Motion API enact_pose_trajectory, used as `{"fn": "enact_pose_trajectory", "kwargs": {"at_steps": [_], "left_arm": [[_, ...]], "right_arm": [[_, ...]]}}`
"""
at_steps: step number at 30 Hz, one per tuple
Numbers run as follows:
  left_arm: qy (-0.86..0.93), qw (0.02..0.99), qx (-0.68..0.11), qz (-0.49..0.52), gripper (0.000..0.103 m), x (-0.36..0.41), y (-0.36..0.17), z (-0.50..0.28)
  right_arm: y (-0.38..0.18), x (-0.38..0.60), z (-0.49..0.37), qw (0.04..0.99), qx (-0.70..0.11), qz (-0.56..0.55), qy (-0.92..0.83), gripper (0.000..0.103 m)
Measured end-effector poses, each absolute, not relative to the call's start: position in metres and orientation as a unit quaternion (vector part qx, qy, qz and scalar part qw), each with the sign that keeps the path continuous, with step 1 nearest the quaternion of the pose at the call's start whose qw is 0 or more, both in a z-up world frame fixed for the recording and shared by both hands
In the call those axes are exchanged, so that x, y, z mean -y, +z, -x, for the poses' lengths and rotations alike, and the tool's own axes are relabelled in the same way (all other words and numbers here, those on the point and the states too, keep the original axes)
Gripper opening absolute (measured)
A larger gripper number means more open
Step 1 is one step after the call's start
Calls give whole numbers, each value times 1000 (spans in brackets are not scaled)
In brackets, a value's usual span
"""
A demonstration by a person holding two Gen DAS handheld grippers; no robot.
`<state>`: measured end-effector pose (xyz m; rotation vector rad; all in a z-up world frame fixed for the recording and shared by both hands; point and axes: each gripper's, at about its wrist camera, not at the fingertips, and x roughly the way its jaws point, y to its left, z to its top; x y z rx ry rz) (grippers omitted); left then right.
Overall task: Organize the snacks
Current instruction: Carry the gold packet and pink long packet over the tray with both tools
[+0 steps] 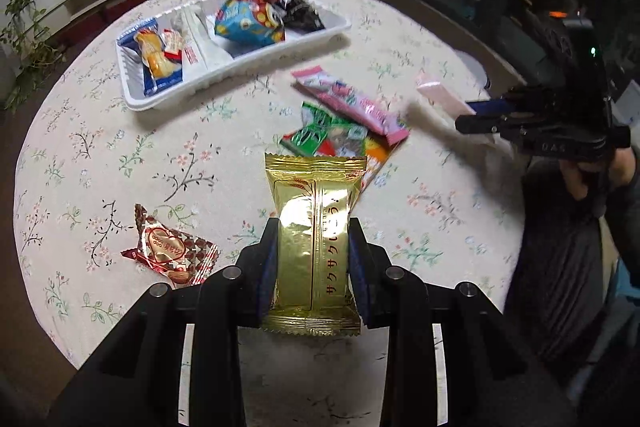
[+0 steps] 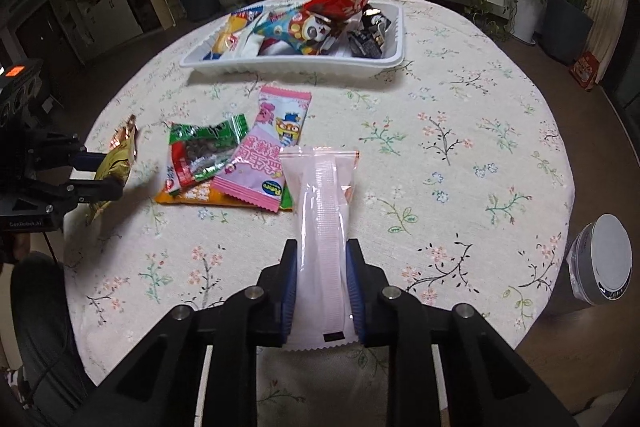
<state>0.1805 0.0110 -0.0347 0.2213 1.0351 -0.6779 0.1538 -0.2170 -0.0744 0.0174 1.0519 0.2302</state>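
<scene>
Gold foil snack packet sits clamped lengthwise between the blue pads of the left gripper, held clear above the floral tablecloth. Pale pink packet is pinched the same way in the right gripper, its top end standing near the loose heap of a pink cartoon packet, a green packet and an orange one beneath. White tray at the far side of the table already carries several snacks; a small brown-and-red wrapper lies on the cloth just left of the left gripper.
</scene>
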Motion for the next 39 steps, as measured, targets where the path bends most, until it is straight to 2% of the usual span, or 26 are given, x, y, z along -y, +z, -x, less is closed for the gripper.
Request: {"fn": "enact_pose_trajectory", "kwargs": {"at_steps": [11,22,29,39], "left_arm": [[-304,847,-435,-38,29,-24,24,-197],[-262,878,-400,32,29,-42,85,-301],[-223,874,-430,43,29,-39,63,-381],[-203,857,-471,53,29,-29,-9,-434]], "right_arm": [[-23,228,-149,881,-453,-61,123,25],[54,208,-222,905,-394,-90,136,25],[66,170,-311,902,-401,-87,135,25],[-5,133,-390,875,-469,-55,103,25]]}}
